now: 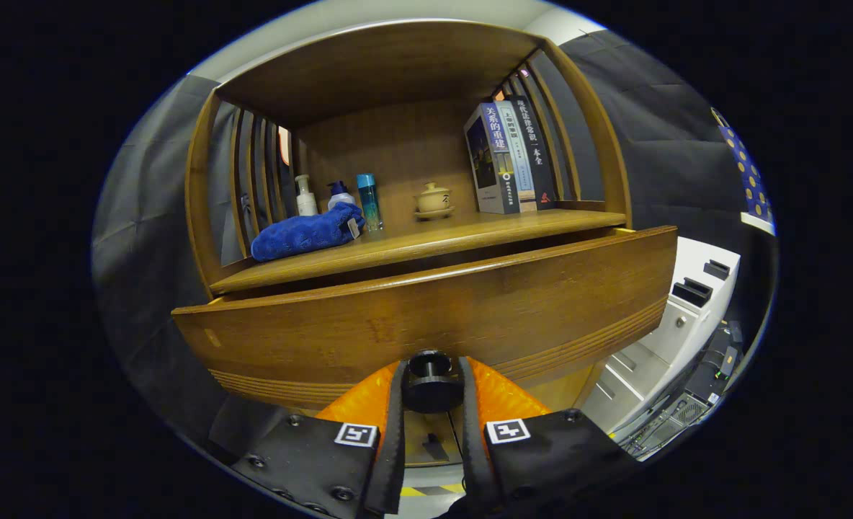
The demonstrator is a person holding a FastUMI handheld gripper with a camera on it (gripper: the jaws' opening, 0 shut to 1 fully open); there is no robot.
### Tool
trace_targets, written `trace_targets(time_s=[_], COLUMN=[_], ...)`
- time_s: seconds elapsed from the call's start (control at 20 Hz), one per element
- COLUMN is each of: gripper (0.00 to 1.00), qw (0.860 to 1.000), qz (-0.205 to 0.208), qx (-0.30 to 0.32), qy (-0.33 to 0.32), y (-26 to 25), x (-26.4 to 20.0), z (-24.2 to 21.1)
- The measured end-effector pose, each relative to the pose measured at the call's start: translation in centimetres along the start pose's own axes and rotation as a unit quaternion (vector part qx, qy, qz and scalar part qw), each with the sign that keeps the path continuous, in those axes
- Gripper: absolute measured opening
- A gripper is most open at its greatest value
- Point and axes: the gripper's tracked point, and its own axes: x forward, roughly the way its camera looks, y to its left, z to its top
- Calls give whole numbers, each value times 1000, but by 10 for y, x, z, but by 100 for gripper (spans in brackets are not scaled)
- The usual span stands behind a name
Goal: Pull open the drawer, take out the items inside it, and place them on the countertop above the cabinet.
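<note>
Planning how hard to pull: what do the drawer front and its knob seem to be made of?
Drawer front: likely varnished wood, with visible grain, a soft sheen and grooved lines low down. Knob: dark, smooth, matte, plastic or metal, unclear. The claw is shut on it.

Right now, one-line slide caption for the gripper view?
Gripper shut on the drawer knob, drawer front pulled out below the countertop holding a blue towel, bottles, teacup and books.
</note>
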Motion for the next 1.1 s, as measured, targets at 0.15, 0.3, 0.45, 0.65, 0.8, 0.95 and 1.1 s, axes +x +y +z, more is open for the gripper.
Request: trace_targets(time_s=[0.15, 0.3, 0.45, 0.65, 0.8, 0.95, 1.1], gripper=[42, 42, 41, 42, 50, 71, 89], qw=[1000, 999, 999, 999, 998, 998, 998], qz=[-3, -10, -15, -19, -18, -17, -14], qx=[-4, 1, -4, -6, 1, 11, 24], qy=[11, 32, 37, 43, 59, 56, 55], y=[-1, -5, -5, -9, -7, -5, -6], x=[-27, -54, -76, -82, -83, -87, -100], z=[-7, -23, -29, -32, -34, -14, 13])
